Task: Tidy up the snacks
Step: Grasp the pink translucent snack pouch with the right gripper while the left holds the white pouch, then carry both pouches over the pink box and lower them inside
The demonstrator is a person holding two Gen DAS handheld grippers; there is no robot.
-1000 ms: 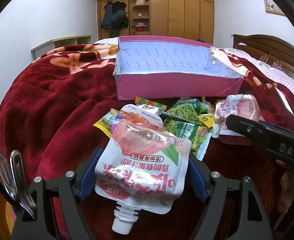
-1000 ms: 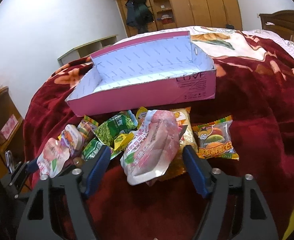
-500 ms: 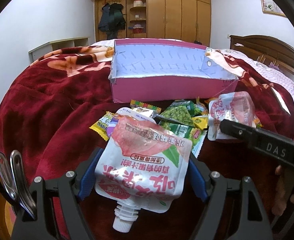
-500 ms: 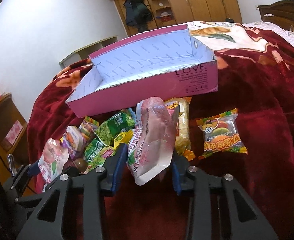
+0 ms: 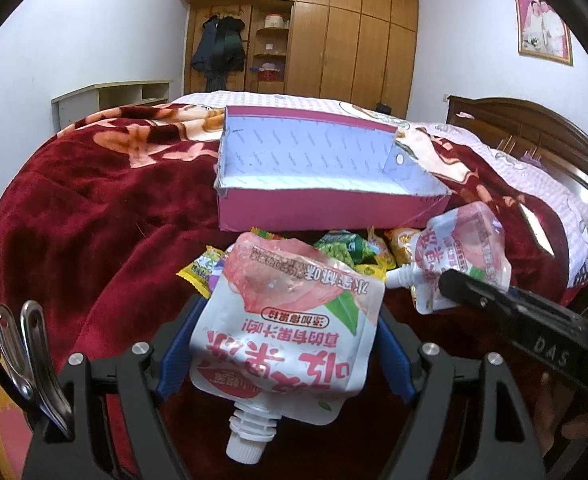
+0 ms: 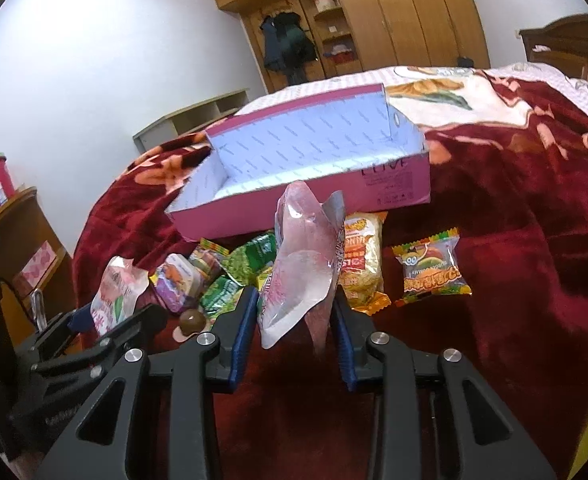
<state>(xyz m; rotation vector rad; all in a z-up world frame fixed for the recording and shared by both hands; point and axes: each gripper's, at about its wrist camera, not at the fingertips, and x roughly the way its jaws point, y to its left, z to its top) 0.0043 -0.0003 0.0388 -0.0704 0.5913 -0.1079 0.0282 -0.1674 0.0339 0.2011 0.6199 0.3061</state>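
Right gripper point(image 6: 294, 316): jaws closing, blue pads pressing the sides of a pink jelly pouch point(image 6: 303, 256) standing edge-on btwn them, crumpled at the top. Left gripper point(image 5: 282, 344): jaws wide, clamped across the broad face of a second pink jelly pouch point(image 5: 290, 312), spout cap hanging toward the camera. Both pouches are lifted clear of the red blanket point(image 5: 94, 216). Just beyond lies the snack pile: green pea packs point(image 6: 250, 258), a yellow chip bag point(image 6: 359, 260), a gummy packet point(image 6: 431, 268) off to the right, a small round chocolate point(image 6: 192, 320) near the left jaw. Behind the pile sits the pink box point(image 6: 301, 196), open side up, apparently empty. Judgement: step in hand is carrying pouches to the box. To do it well: raise each above the front wall w/o snagging the pile, keep the two grippers apart, lower inside and release flat so they stack neatly. Right grip is on a narrow, slippery edge, so firm hold first.
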